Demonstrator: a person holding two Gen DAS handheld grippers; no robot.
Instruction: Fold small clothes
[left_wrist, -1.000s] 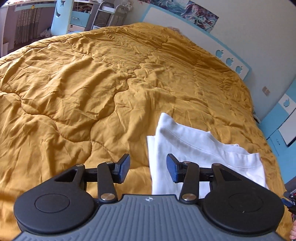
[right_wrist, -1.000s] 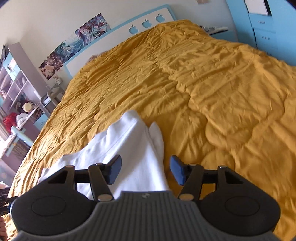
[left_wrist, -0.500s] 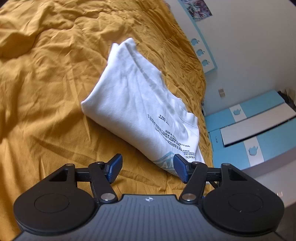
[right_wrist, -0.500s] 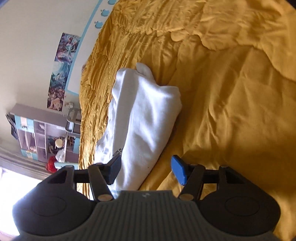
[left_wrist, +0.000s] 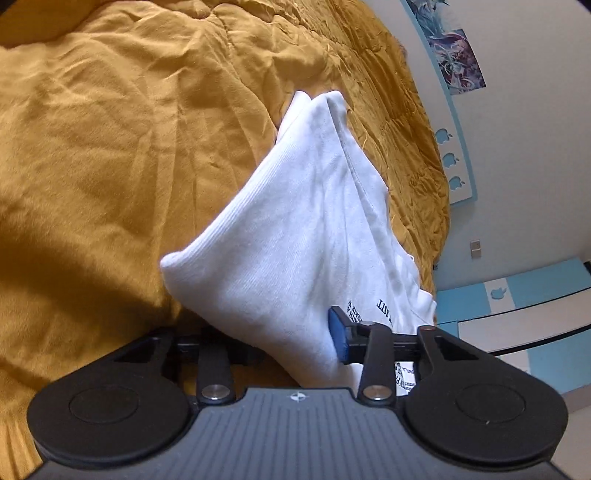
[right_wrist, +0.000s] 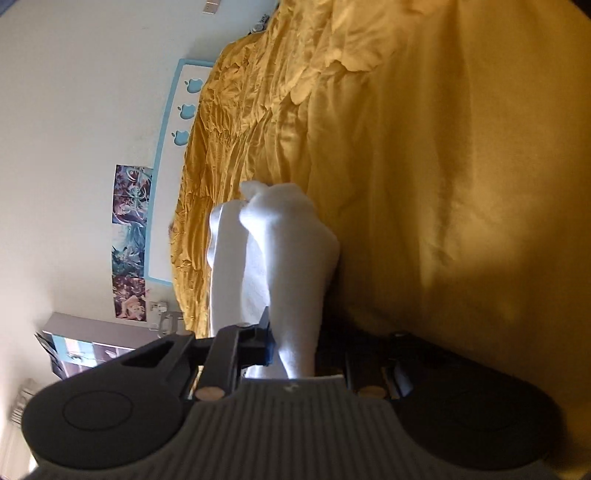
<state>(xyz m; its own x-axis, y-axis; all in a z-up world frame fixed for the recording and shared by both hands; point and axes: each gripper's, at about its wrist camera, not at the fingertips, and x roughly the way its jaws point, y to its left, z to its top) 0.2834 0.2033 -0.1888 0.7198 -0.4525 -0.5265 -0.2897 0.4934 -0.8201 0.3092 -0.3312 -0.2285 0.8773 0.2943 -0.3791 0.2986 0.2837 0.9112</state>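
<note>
Nearest me, my left gripper (left_wrist: 295, 341) had just been closing and pinched the near corner of the folded white cotton T-shirt (left_wrist: 306, 236), its blue pad (left_wrist: 338, 338) pressed on the cloth from one side and the other finger tucked under the fold. My right gripper (right_wrist: 295, 343) had also just been closing and clamped another edge of the same white shirt (right_wrist: 280, 266), cloth bunched tight between the jaws, far finger lost in shadow. The shirt lay on the rumpled mustard-yellow quilted bedspread (left_wrist: 110, 147), printed dark lettering (left_wrist: 384, 308) showing beside the left pad. Beyond it stood the white headboard with blue apple cut-outs (left_wrist: 452, 158), then the anime poster (left_wrist: 456, 61) on the wall.
</note>
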